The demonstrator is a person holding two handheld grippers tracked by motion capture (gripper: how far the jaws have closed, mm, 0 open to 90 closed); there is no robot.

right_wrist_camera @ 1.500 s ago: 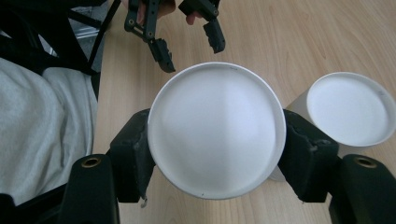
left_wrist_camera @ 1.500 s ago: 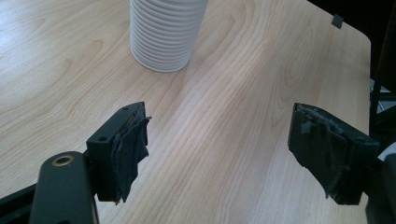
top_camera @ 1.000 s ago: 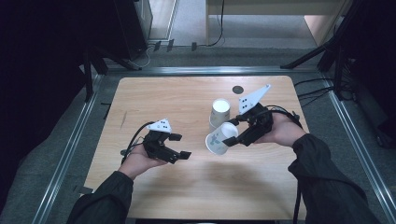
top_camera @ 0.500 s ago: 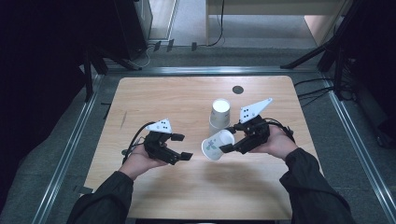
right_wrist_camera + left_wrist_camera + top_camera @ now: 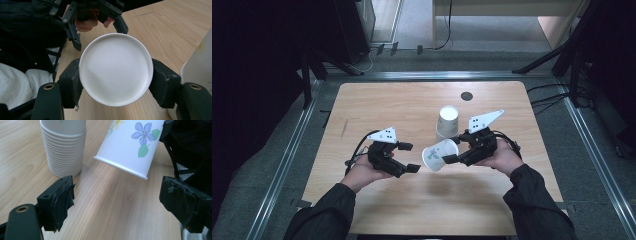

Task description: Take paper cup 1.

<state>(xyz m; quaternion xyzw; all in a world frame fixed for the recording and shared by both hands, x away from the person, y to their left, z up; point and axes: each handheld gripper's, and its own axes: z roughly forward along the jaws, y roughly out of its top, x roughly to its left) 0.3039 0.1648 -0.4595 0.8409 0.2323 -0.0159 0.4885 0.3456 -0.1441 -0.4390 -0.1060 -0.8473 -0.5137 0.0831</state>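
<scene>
My right gripper (image 5: 453,151) (image 5: 116,75) is shut on a white paper cup (image 5: 439,155) (image 5: 116,68) with a blue flower print (image 5: 132,145). The cup is tilted on its side above the table, its mouth turned to my left gripper (image 5: 410,157) (image 5: 118,187). The left jaws have just been opening and stand open with nothing between them, a short gap from the cup's rim. In the right gripper view the left gripper (image 5: 100,36) shows beyond the cup. A stack of upturned cups (image 5: 447,121) (image 5: 63,147) (image 5: 200,67) stands just behind the held cup.
The wooden table (image 5: 377,105) has a small black round disc (image 5: 466,96) near its far edge. Metal rails (image 5: 287,165) run along both sides. Bare tabletop lies at the left and along the front edge.
The right hand has come down and a little toward the person with the cup. The left gripper's jaws stand wider apart; the left hand has stayed in place.
</scene>
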